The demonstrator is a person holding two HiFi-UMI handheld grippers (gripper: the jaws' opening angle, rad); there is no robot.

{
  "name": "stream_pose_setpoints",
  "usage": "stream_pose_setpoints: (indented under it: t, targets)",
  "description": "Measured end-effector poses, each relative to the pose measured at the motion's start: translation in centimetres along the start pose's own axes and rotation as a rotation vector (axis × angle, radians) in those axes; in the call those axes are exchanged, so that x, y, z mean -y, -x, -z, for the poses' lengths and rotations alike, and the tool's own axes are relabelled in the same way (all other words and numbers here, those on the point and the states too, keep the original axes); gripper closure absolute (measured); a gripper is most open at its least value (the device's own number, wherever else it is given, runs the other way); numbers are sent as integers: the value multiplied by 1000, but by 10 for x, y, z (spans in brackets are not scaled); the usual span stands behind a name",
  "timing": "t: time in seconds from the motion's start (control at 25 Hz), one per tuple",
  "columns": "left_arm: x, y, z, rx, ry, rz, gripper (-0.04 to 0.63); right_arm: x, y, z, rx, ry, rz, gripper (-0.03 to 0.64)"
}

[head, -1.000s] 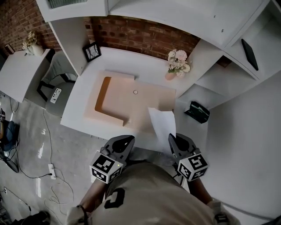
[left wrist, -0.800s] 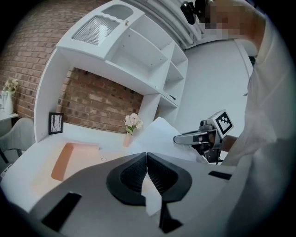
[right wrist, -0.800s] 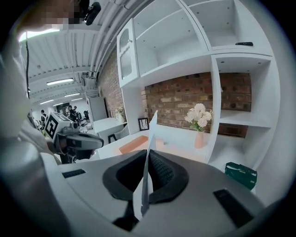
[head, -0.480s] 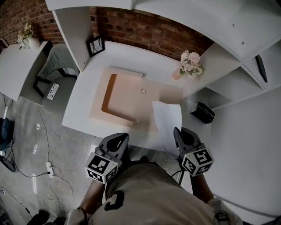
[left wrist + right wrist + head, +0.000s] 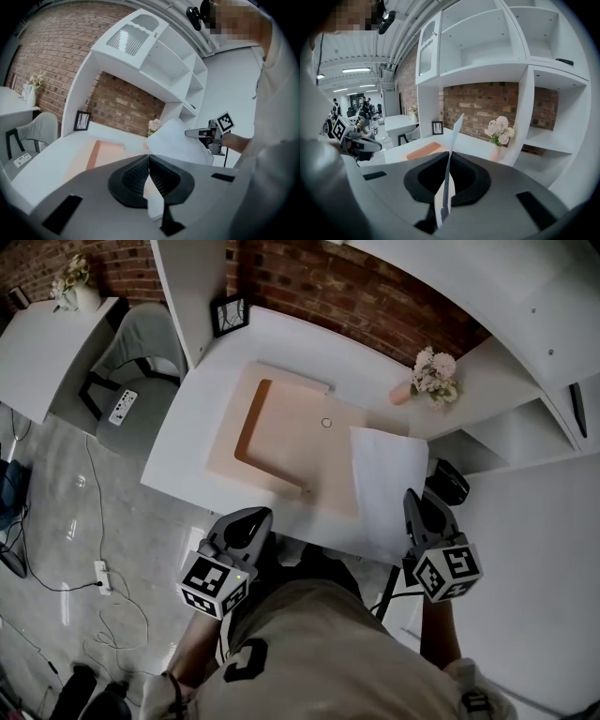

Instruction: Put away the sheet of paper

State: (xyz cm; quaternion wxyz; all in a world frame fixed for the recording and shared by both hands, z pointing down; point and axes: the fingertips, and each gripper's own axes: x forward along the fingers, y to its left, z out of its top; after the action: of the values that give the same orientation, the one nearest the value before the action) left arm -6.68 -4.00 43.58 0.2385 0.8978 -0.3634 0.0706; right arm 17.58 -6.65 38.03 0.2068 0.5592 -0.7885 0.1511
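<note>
Holding: right tongs [image 5: 448, 183] pinched shut on the near edge of the sheet of paper [image 5: 389, 486], which extends ahead of them above the table [image 5: 183, 442].
Left tongs [image 5: 148, 171]: jaws pressed together, nothing between, well left of the sheet.
Ahead of left tongs: peach board [image 5: 295, 442], flat on the table.
</note>
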Motion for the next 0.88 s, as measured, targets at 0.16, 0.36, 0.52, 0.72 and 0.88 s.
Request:
stream_pose_setpoints:
  t: [0.16,0.36,0.52,0.72,0.88]
  targets:
    - [11,-10,-1,-12,-11,-18,578,26,-4,-7,22,60,34,589]
    - [38,-23,2,-21,-8,-25,578,47,-13,-4,38,121,34,589]
    - [57,-39,1,-35,-24,-17,578,55,-18,-4,71,37,-35,589]
    - [68,-53,-5,-68,-60,-27,577,76,-19,4,102,-224,-117,589]
    - [73,-61,-2,-107,-82,-31,577,94,-23,23,104,-520,-190,589]
